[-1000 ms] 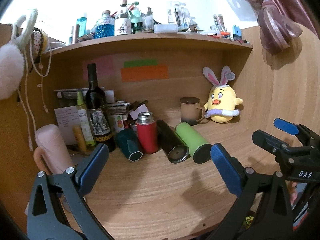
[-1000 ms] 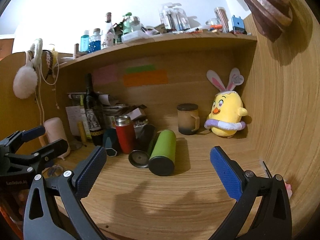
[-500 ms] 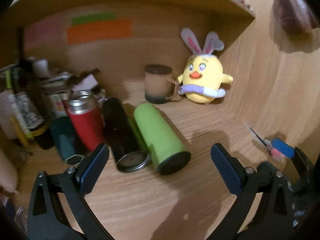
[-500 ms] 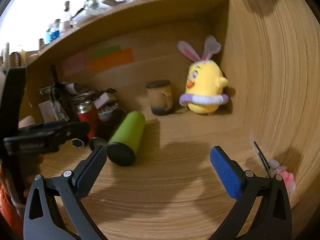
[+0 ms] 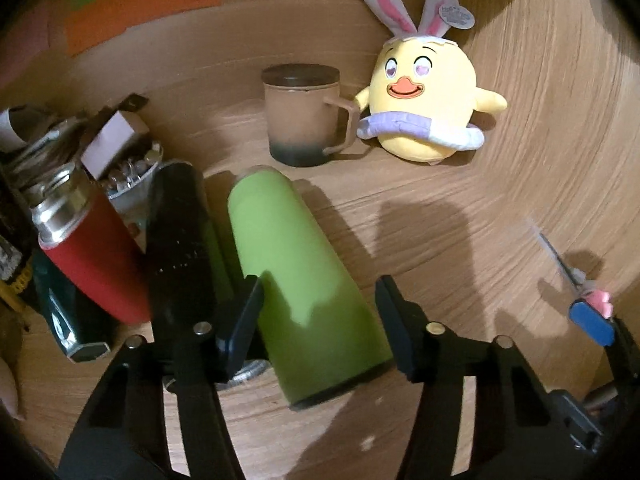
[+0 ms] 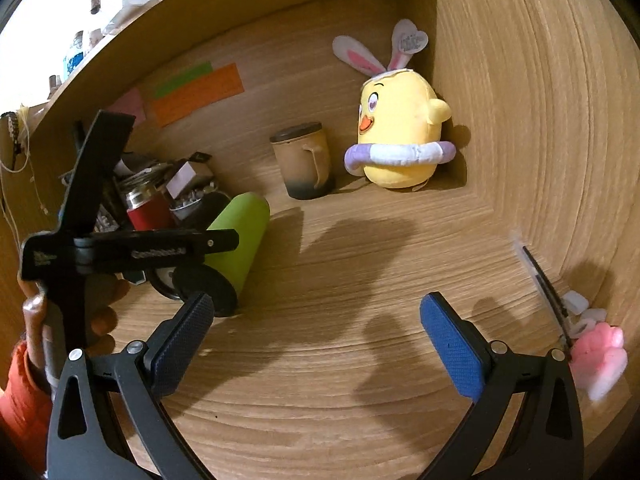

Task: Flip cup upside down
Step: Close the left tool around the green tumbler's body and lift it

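Note:
A green cup lies on its side on the wooden desk, its dark end toward me. My left gripper is open, its fingers on either side of the cup's near half; contact cannot be told. The cup also shows in the right wrist view, with the left gripper's finger across it. My right gripper is open and empty, above bare desk to the right of the cup.
A black bottle lies against the cup's left side, beside a red flask and a dark teal cup. A brown lidded mug and a yellow plush chick stand behind. Scissors lie by the right wall.
My left gripper has moved forward and down over the green cup and narrowed around it. My right gripper has moved forward and turned to the right.

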{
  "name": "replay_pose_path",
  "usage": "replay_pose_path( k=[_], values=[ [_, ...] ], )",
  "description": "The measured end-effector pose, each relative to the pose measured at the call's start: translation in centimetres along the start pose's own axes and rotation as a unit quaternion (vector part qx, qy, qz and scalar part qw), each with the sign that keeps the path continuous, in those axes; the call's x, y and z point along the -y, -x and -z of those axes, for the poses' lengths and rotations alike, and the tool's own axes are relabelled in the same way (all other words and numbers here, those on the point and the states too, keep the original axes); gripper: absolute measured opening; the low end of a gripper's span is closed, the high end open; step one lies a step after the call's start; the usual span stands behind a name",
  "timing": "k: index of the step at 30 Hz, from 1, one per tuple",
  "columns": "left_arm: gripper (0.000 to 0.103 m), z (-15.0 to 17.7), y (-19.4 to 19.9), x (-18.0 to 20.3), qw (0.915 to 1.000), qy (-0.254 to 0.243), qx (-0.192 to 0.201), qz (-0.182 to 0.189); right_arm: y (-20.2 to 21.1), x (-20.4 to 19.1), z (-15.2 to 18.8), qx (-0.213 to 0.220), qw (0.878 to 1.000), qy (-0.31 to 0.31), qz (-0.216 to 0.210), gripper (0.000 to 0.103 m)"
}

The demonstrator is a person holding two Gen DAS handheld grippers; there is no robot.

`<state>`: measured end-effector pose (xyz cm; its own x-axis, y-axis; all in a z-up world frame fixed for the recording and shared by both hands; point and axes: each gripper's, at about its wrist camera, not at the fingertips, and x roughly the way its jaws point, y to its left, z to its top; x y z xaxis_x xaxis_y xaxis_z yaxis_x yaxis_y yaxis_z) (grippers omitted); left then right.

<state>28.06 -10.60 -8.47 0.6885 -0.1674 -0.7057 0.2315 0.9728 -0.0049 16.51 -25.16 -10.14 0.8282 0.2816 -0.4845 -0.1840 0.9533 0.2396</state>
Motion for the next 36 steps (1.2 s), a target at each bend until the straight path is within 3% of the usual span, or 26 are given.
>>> replay_pose_path(
  k=[10, 23, 27, 28, 36],
  values=[
    [0.051, 0.6, 0.4, 1.4, 0.9986, -0.042, 0.014, -0.028, 1.0, -0.7, -0.1, 0.006, 1.0, 0.008, 0.0, 0.103],
    [0.049, 5.4, 5.9, 2.5, 0.9983, -0.057, 0.011, 0.011, 4.0, -2.0, 0.4, 0.023, 1.0, 0.014, 0.005, 0.103],
    [0.049, 7.6, 8.2, 2.5, 0.9987, -0.047, 0.011, 0.019, 5.2, -2.7, 0.9, 0.025, 0.999, 0.021, 0.003, 0.103],
    [0.049, 8.1, 8.8, 2.5, 0.9993, -0.035, 0.01, 0.004, 5.5, -3.0, 1.0, 0.026, 0.999, 0.023, 0.0, 0.103],
    [0.049, 11.8, 12.7, 1.2, 0.9994, 0.002, 0.014, 0.032, 7.3, -5.9, 2.4, 0.023, 0.999, 0.045, -0.009, 0.103]
  ],
)
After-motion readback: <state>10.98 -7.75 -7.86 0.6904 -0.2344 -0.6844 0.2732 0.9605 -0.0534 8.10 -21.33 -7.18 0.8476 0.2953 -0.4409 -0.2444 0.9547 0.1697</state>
